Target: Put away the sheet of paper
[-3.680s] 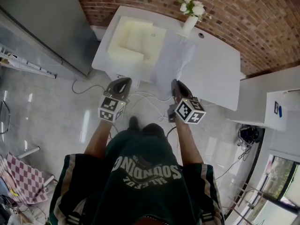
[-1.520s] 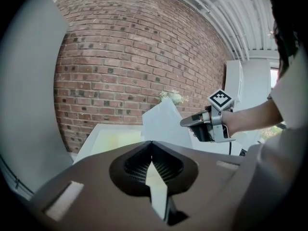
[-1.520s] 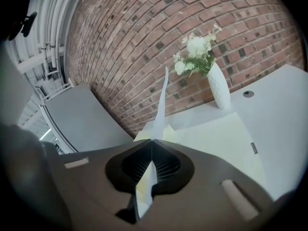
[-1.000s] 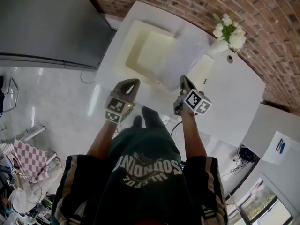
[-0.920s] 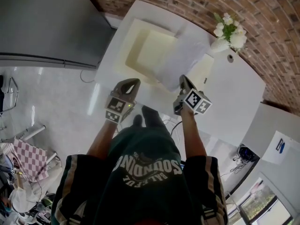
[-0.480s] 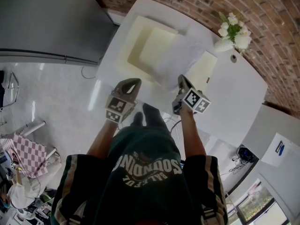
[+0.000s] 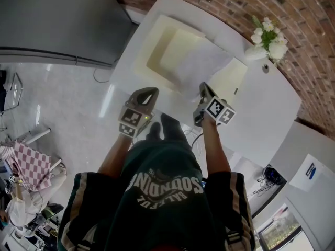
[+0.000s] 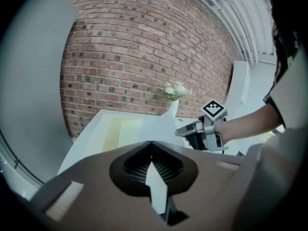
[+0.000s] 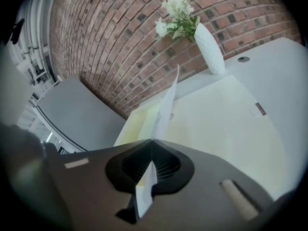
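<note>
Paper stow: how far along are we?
Done: the sheet of paper is picked up, clamped by one edge in the right tongs. In hand: it is held over the open cream box. Left: lay it flat inside the box, then release.

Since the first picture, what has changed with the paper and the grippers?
The right gripper, shut on the sheet of paper, has brought it from beside the box to over its open part. The left gripper stayed empty, and the vase stayed put.
</note>
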{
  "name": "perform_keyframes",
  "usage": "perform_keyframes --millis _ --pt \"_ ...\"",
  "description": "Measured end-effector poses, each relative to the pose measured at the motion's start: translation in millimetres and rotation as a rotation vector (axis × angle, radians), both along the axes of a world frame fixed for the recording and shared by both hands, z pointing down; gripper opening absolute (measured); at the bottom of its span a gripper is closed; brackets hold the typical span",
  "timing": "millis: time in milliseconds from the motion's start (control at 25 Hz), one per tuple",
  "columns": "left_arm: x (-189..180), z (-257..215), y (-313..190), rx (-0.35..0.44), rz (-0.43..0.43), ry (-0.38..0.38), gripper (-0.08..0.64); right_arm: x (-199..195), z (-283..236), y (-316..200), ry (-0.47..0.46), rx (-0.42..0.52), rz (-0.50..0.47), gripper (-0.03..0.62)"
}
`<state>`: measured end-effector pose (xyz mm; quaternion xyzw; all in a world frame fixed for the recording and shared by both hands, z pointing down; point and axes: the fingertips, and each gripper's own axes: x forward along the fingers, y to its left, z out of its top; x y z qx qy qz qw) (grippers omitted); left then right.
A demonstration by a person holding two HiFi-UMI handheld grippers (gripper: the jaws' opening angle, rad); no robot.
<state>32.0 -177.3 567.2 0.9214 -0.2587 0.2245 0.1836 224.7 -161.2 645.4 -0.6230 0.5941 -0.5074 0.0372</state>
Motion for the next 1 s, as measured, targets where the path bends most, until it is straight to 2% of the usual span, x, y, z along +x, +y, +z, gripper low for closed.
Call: perform_keyframes --millis 520,1000 --pt "-17.6 3.0 -2.5 -0.010 -0.051 -0.016 0.009 -17.5 13.9 -12.5 -0.031 -0.030 -0.057 0.002" --pt "-22.7 5.8 -0.3 -0.018 -0.070 -0.017 0.009 -16.2 14.5 -15.2 -0.009 -0.031 -0.146 0.002"
